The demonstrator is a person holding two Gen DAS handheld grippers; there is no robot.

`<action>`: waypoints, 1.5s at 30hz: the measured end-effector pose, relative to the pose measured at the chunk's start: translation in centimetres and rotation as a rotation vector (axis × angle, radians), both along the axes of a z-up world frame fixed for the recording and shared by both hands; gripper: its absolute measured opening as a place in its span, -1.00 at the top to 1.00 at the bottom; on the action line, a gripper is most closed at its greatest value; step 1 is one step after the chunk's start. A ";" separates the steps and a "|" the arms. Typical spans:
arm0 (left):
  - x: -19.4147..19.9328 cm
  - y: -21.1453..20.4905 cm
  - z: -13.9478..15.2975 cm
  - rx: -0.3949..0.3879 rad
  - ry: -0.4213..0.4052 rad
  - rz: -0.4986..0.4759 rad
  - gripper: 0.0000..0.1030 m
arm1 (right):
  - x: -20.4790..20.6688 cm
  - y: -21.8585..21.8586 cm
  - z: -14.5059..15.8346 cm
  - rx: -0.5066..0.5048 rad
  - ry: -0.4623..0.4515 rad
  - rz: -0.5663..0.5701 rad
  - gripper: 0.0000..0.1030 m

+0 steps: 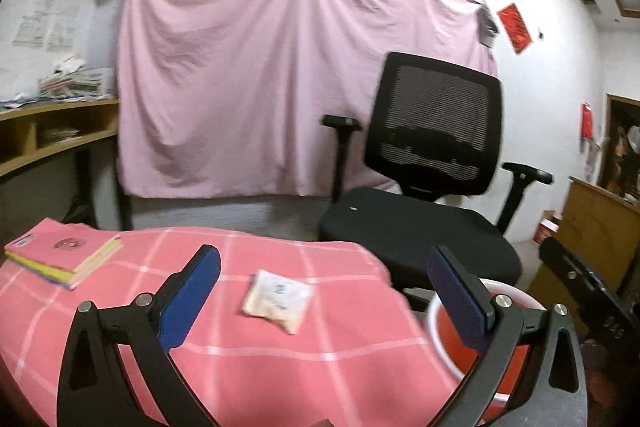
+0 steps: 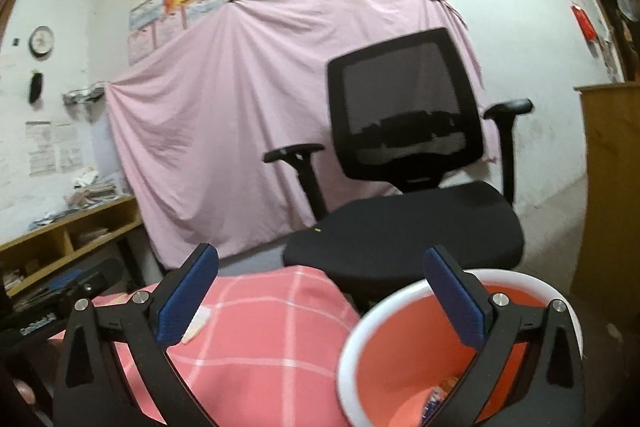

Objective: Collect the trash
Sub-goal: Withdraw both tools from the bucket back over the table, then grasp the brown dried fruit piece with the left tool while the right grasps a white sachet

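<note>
The left gripper point(image 1: 324, 291), jaws spread and empty, should descend squarely over the white packet point(image 1: 277, 301) just ahead, then carry it rightward to the orange bin point(image 2: 400, 359); the right gripper point(image 2: 322, 293) hangs wide apart too.

Left gripper point(image 1: 324, 291): jaws spread wide, nothing between them. Blue pads point(image 1: 191, 297) face inward, black linkage arms splayed to either side. Held level, pointing forward, raised clear of the surface point(image 1: 240, 367) without contact.

Right gripper point(image 2: 320, 293): jaws likewise spread wide, nothing held. Blue pads point(image 2: 186, 297) face inward, same splayed linkage. Held level, pointing forward, slightly rolled judging by the tilted view. Part of the right gripper's black body point(image 1: 580, 279) visible at the right edge of the left wrist view, so both sit side by side, near each other.
</note>
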State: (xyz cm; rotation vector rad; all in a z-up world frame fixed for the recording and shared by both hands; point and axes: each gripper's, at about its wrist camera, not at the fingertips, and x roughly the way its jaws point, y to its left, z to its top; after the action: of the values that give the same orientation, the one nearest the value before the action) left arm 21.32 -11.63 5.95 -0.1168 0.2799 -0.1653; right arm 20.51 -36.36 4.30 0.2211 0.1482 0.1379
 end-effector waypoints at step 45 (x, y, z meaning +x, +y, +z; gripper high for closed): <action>5.0 16.6 -7.0 -0.020 0.343 0.213 -0.96 | 13.2 19.1 -7.0 -0.181 0.607 0.353 -0.21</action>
State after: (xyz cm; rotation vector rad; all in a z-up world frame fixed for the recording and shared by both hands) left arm 26.37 4.96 -1.09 -0.1939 0.6046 0.0653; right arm 33.66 -17.26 -2.68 0.0473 0.8022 0.4050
